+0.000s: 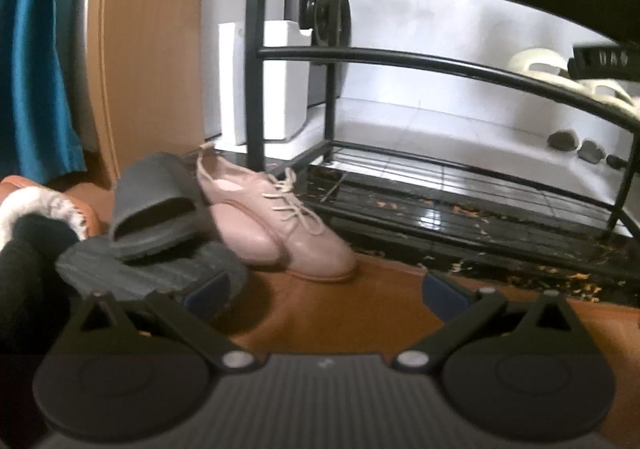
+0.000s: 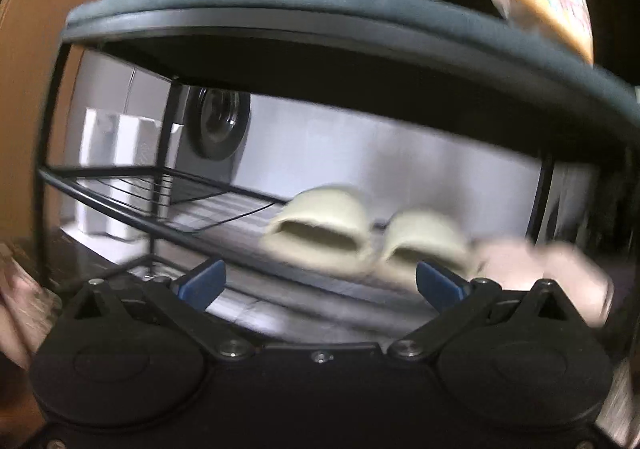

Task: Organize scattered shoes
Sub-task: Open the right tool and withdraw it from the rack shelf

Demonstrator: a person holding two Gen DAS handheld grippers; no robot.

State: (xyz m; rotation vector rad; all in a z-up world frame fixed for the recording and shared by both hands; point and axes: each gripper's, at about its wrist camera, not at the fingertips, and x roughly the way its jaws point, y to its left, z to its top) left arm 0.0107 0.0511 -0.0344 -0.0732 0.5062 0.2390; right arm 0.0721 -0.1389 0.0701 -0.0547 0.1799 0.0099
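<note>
In the left wrist view, a pair of pink lace-up shoes (image 1: 280, 221) stands on the brown floor beside the black metal shoe rack (image 1: 440, 65). Two dark grey slides (image 1: 156, 205) lie stacked to their left. My left gripper (image 1: 324, 289) is open and empty, low over the floor, just short of the slides and pink shoes. In the right wrist view, a pair of cream slides (image 2: 360, 237) sits on the rack's middle shelf (image 2: 160, 225), with a blurred pink shoe (image 2: 560, 273) to their right. My right gripper (image 2: 320, 281) is open and empty in front of that shelf.
A fur-lined brown boot (image 1: 48, 205) lies at the far left. A blue curtain (image 1: 36, 49) and wooden panel (image 1: 148, 49) stand behind. A white box (image 1: 276, 81) and a round black object (image 1: 332, 13) sit behind the rack. Small grey stones (image 1: 580, 145) lie on white tiles.
</note>
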